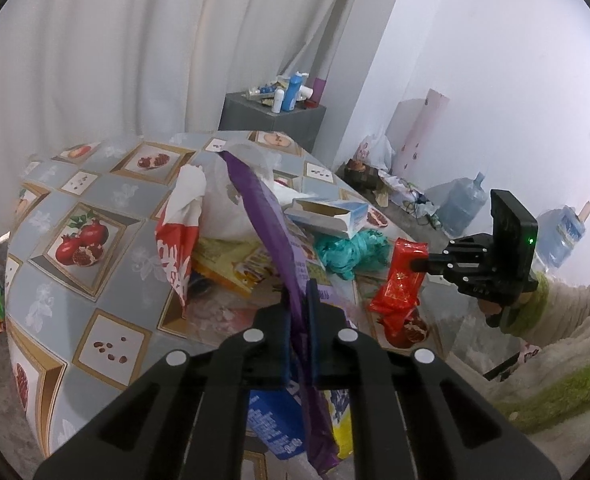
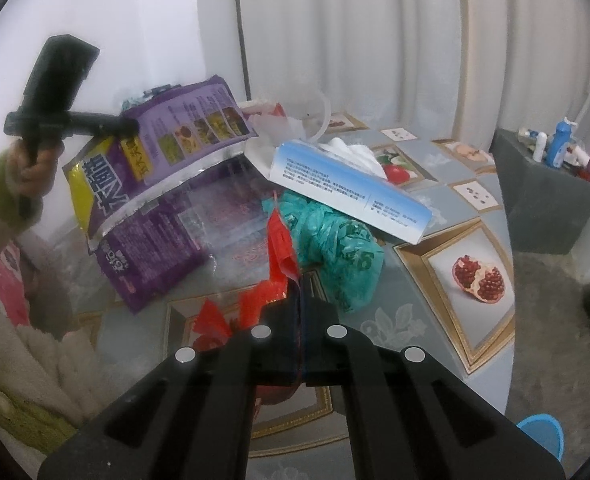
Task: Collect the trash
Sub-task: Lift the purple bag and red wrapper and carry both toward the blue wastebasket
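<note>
The left gripper (image 1: pixel 298 296) is closed on the edge of a purple snack bag (image 2: pixel 167 184), which is pinched thin between the pads and hangs clear of the table (image 1: pixel 55 208), presumably so that it can be carried away without dragging the other litter. The right gripper (image 2: pixel 299 292) is shut tight on a red foil wrapper (image 1: pixel 399 280), held by one end with the rest dangling below the jaws; in the right wrist view only a crumpled red strip (image 2: pixel 279 256) is seen ahead of the fingertips.

Just beyond the red wrapper a crumpled teal plastic bag (image 2: pixel 335 256) lies on the patterned tablecloth, and an open blue-and-white carton (image 2: pixel 351 196) rests partly on top of it. The carton appears empty, though its inside is only glimpsed from the left wrist view. Past the purple bag a white plastic bag (image 1: pixel 223 208) and a red-and-white wrapper (image 1: pixel 179 240) are left on the table. No bin for the trash can be identified with certainty; a blue rim (image 2: pixel 543 436) is seen low to the right of the right gripper.
</note>
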`<move>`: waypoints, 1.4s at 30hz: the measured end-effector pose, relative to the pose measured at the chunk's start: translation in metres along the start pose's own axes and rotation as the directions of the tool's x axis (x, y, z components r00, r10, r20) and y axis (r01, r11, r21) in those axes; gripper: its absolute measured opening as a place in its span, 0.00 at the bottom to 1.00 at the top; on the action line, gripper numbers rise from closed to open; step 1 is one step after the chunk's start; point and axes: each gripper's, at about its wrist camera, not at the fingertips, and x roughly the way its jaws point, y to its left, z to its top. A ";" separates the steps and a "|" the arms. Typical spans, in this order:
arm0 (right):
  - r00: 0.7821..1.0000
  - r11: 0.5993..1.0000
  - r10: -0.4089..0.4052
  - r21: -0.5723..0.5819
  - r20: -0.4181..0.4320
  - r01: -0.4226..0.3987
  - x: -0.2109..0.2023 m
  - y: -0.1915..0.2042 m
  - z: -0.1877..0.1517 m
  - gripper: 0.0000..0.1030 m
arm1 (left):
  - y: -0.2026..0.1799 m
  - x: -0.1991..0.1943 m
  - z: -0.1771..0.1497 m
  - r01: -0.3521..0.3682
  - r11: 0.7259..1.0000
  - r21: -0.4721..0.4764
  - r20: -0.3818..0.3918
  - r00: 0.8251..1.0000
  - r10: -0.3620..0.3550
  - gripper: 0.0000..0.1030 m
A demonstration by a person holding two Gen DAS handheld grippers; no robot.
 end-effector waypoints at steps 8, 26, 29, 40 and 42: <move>1.000 1.000 -0.019 -0.023 0.017 0.020 -0.013 0.011 -0.004 0.00 | -0.008 -0.018 -0.006 -0.020 1.000 0.002 0.033 0.999 0.020 0.05; 0.998 0.999 -0.041 -0.030 0.045 0.042 -0.023 0.013 -0.002 0.00 | -0.034 -0.029 -0.008 -0.141 0.987 0.073 0.037 0.990 0.139 0.05; 0.997 0.998 -0.050 -0.037 0.052 0.052 -0.027 0.015 -0.002 0.00 | -0.037 -0.033 -0.009 -0.147 0.986 0.084 0.049 0.989 0.143 0.05; 0.992 0.995 -0.081 -0.056 0.096 0.087 -0.051 0.024 -0.005 0.00 | -0.046 -0.043 -0.013 -0.169 0.976 0.134 0.097 0.983 0.157 0.05; 0.990 0.994 -0.087 -0.057 0.109 0.093 -0.057 0.025 -0.006 0.00 | -0.049 -0.047 -0.013 -0.171 0.975 0.141 0.111 0.982 0.156 0.04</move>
